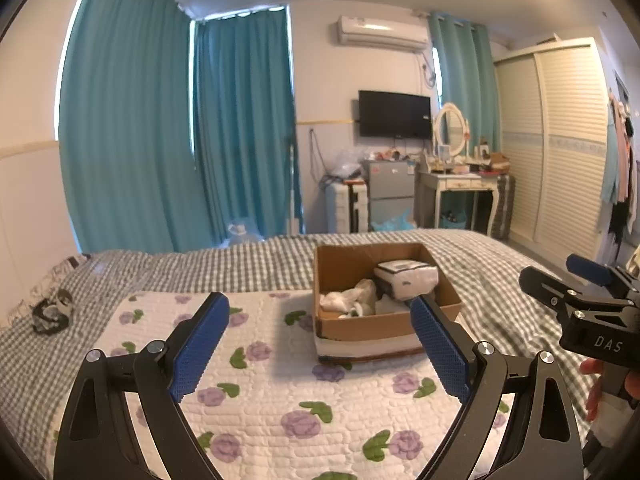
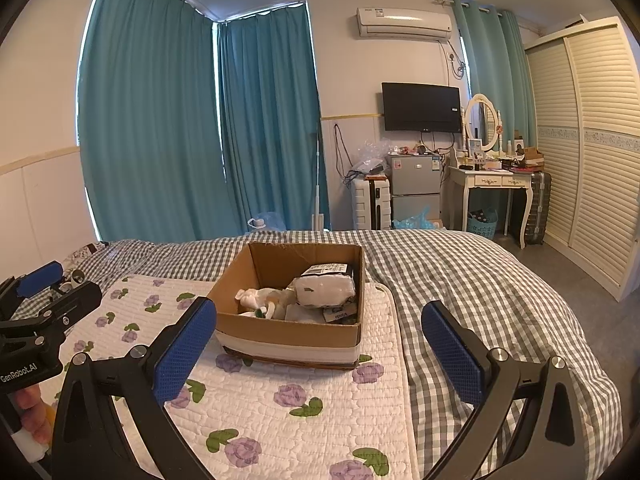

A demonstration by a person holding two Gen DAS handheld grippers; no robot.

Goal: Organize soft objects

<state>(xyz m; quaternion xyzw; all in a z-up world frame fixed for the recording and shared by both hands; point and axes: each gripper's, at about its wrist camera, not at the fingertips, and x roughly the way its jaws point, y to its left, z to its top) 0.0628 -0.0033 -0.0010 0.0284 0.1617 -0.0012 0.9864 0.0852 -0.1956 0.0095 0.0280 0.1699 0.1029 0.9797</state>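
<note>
The left gripper (image 1: 320,344) and the right gripper (image 2: 320,344) both hover above the bed with their blue-padded fingers spread wide apart and nothing between them. The cardboard box (image 2: 256,268) sits on the floral quilted mat (image 2: 304,412), ahead of both tools and clear of them. Inside it lie a white plastic-wrapped soft pack (image 2: 326,290) with a printed label, leaning against the far right wall, and a heap of crumpled pale cloth or socks (image 2: 256,298) beside it; what exactly the smaller pieces are is hard to tell.

Judging from this, much of the sorting looks done, since several soft items already rest in the box. One dark, rumpled item (image 1: 52,312) lies on the checked bedspread (image 1: 224,268) well to the left, near the bed's edge, and probably remains to be gathered.

The box is stiff brown card with a white band round its base. The mat is puffy, stitched in rows, printed with purple flowers and green leaves. The bedspread is thin grey-and-white gingham, slightly creased
</note>
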